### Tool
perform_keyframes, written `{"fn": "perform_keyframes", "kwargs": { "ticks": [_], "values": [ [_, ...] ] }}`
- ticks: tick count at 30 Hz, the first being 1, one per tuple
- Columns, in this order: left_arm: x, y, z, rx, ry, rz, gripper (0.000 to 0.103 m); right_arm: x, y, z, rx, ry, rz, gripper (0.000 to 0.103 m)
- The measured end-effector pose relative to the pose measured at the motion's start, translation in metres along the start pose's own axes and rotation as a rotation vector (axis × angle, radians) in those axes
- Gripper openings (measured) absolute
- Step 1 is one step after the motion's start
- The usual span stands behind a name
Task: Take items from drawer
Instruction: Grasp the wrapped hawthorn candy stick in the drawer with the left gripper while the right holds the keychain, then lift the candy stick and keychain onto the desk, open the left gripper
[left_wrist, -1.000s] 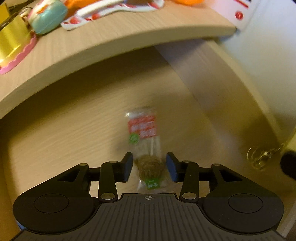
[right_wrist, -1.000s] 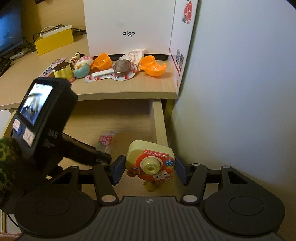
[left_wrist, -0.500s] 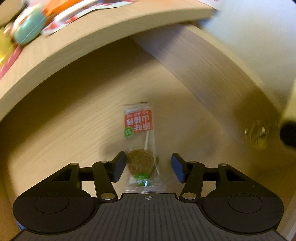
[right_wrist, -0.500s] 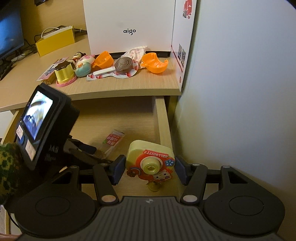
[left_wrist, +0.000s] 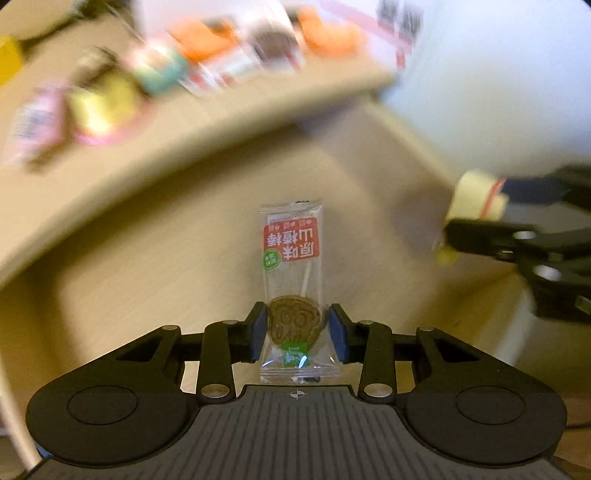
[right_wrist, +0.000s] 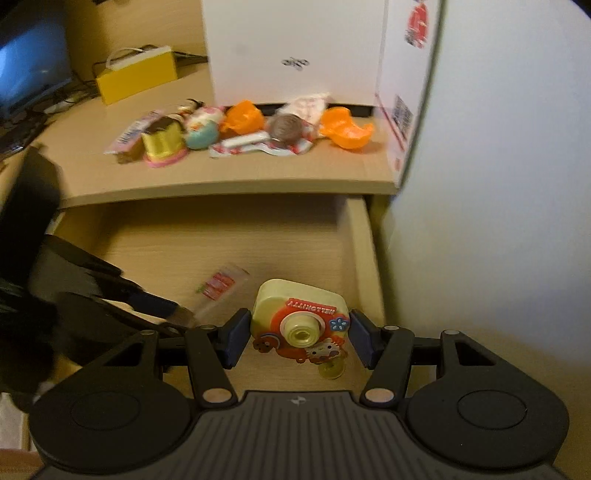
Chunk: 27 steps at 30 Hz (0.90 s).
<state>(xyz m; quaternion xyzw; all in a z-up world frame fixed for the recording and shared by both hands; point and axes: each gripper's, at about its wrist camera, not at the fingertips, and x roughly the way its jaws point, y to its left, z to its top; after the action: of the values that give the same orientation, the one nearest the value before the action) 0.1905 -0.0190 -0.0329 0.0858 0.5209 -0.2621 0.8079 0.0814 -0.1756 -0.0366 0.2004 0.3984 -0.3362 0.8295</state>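
A clear lollipop packet (left_wrist: 291, 280) with a red label and a brown sweet stands upright between the fingers of my left gripper (left_wrist: 297, 332), which is shut on its lower end above the open wooden drawer (left_wrist: 166, 258). My right gripper (right_wrist: 300, 341) is shut on a pale yellow toy camera (right_wrist: 299, 314) with an orange front, over the drawer's right side near the drawer wall (right_wrist: 364, 251). In the right wrist view the packet (right_wrist: 221, 286) shows at the left gripper's tips. The left wrist view catches the toy camera (left_wrist: 476, 195) at far right.
Above the drawer, the desk top (right_wrist: 258, 177) carries several small toys, among them orange shells (right_wrist: 345, 127) and a yellow cup (right_wrist: 162, 144). A white box (right_wrist: 295, 48) stands behind them, a yellow box (right_wrist: 136, 79) further left. A white wall (right_wrist: 498, 184) borders the right.
My left gripper has shut on the lollipop packet and lifted it, tilting up so the desk top toys come into view. The right gripper keeps its hold on the toy camera and has risen slightly.
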Motion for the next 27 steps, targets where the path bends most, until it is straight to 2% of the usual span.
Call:
{"fn": "perform_keyframes", "kwargs": {
  "ticks": [3, 5, 7, 10, 13, 17, 21, 23, 27],
  "values": [
    [-0.059, 0.024, 0.007, -0.052, -0.153, 0.025, 0.040, -0.014, 0.001, 0.018, 0.020, -0.042, 0.042, 0.058],
    [-0.099, 0.043, 0.016, -0.087, -0.274, 0.072, 0.040, -0.027, 0.002, 0.040, 0.034, -0.097, 0.060, 0.058],
    [-0.121, 0.058, 0.033, -0.127, -0.382, 0.128, 0.040, -0.043, 0.004, 0.070, 0.031, -0.173, 0.074, 0.058],
    [-0.135, 0.088, 0.051, -0.173, -0.474, 0.213, 0.040, -0.059, 0.012, 0.114, 0.004, -0.267, 0.085, 0.058],
    [-0.109, 0.127, 0.066, -0.250, -0.479, 0.219, 0.040, -0.054, 0.022, 0.150, -0.019, -0.304, 0.088, 0.058],
    [-0.066, 0.168, 0.058, -0.318, -0.390, 0.275, 0.041, -0.030, 0.034, 0.172, -0.047, -0.270, 0.102, 0.058],
    [-0.032, 0.182, 0.050, -0.324, -0.267, 0.308, 0.044, -0.005, 0.039, 0.170, -0.085, -0.215, 0.083, 0.058],
    [-0.030, 0.179, 0.046, -0.319, -0.282, 0.326, 0.044, 0.007, 0.038, 0.169, -0.080, -0.187, 0.071, 0.058],
    [-0.030, 0.181, 0.046, -0.345, -0.278, 0.302, 0.044, 0.024, 0.034, 0.168, -0.061, -0.149, 0.060, 0.058]
  ]
}}
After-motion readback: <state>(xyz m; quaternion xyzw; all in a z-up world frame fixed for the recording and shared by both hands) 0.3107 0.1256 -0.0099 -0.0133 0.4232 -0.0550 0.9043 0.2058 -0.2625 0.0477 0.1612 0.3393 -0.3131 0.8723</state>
